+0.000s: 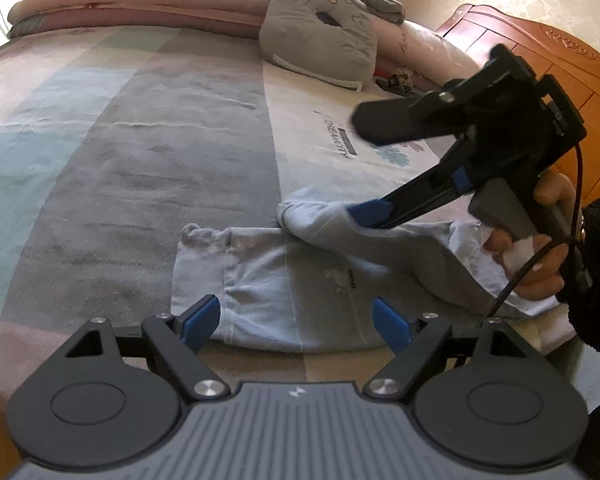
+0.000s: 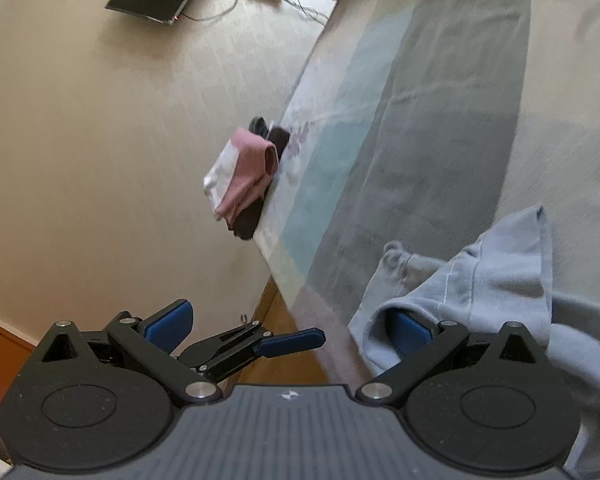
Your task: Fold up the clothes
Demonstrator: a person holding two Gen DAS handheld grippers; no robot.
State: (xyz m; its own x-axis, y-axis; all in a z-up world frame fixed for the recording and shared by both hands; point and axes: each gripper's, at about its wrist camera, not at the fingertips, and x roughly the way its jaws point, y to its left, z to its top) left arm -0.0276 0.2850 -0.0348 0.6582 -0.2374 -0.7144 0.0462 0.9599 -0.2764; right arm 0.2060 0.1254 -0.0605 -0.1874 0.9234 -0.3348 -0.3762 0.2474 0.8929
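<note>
Only rightward: pink folded clothes (image 2: 246,168).

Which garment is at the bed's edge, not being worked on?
The pink-and-dark folded pile, alone at the bed's edge. The light blue garment lies by the right gripper, draped over one of its fingers.

Pale blue garment (image 1: 284,280) with small dark print, at near edge of bed. Bed cover (image 1: 100,140) in broad grey, teal, pink and cream stripes. Grey cushion (image 1: 320,36) with drawn face at far edge. Pink quilt (image 1: 140,4). Black grippers, blue pads (image 1: 198,322). Pink, white and dark brown clothes (image 2: 246,176) at bed's side edge.
</note>
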